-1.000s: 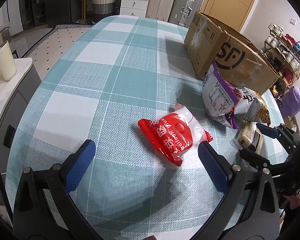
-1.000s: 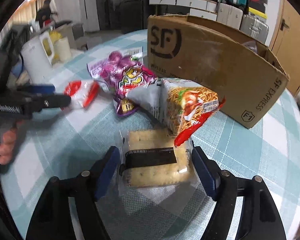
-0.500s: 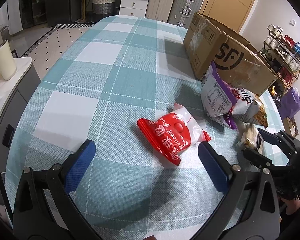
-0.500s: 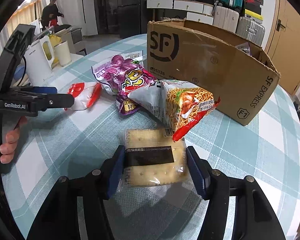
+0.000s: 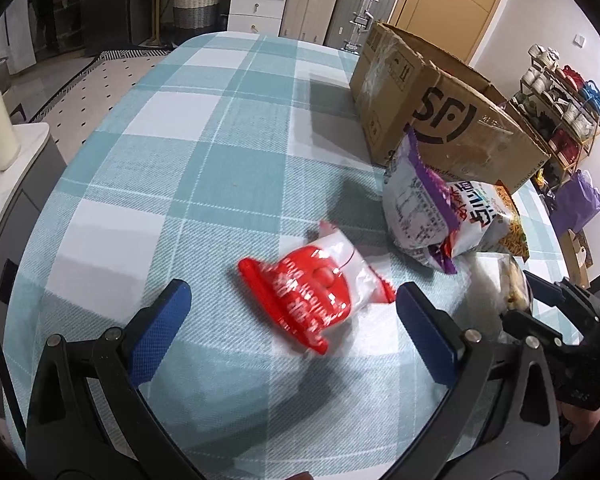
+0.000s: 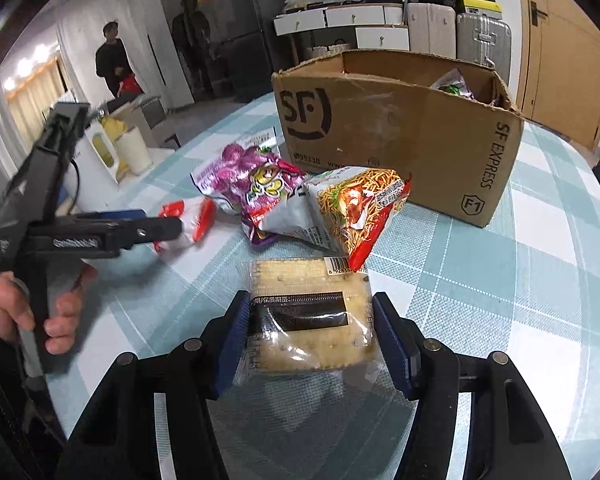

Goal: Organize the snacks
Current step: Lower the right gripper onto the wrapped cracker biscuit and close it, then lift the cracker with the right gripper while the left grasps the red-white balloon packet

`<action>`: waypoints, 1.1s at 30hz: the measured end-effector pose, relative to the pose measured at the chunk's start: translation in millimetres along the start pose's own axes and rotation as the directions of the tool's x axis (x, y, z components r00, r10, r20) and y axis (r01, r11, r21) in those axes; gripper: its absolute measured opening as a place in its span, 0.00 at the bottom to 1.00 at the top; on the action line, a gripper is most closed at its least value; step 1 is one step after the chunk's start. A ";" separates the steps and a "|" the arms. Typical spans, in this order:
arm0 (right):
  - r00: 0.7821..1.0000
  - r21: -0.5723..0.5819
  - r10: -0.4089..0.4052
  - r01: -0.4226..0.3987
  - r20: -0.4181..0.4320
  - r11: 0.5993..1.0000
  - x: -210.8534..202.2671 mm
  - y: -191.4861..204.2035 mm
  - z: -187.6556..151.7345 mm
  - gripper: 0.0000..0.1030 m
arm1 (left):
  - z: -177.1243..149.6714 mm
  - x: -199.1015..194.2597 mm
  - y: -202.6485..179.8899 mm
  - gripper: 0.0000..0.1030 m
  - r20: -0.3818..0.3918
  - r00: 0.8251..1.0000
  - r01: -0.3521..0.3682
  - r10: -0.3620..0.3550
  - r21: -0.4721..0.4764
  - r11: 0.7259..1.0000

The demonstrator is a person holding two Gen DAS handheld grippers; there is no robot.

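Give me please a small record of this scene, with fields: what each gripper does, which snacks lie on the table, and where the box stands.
right gripper: shut on the cracker packet, packet between both blue pads
left gripper: open, holds nothing, red and white snack packet lies on the cloth ahead of it
other snacks: purple bag and noodle snack bag, lying together in front of the box
cardboard box: open at the top, some packets already inside
table: teal and white checked cloth
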State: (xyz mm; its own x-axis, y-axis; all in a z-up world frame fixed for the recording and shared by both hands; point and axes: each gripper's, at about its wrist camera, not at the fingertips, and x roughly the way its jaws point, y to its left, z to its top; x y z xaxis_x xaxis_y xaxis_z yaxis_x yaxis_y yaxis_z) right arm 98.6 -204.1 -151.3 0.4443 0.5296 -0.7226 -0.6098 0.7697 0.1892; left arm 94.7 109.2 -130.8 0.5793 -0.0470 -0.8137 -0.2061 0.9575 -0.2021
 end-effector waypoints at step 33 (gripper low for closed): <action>0.994 0.034 0.012 -0.016 0.108 0.999 -42.3 -0.8 -4.0 0.59 | 5.3 -7.2 -15.2 0.42 -0.012 0.998 0.059 -0.058 0.062 0.996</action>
State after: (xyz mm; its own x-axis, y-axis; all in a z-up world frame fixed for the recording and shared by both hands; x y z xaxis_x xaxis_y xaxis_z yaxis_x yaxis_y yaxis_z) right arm 77.7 -228.5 -123.5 0.5052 0.5739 -0.6445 -0.5937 0.7731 0.2231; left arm 97.9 96.6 -119.0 0.5809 -0.1063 -0.8070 -0.1225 0.9687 -0.2158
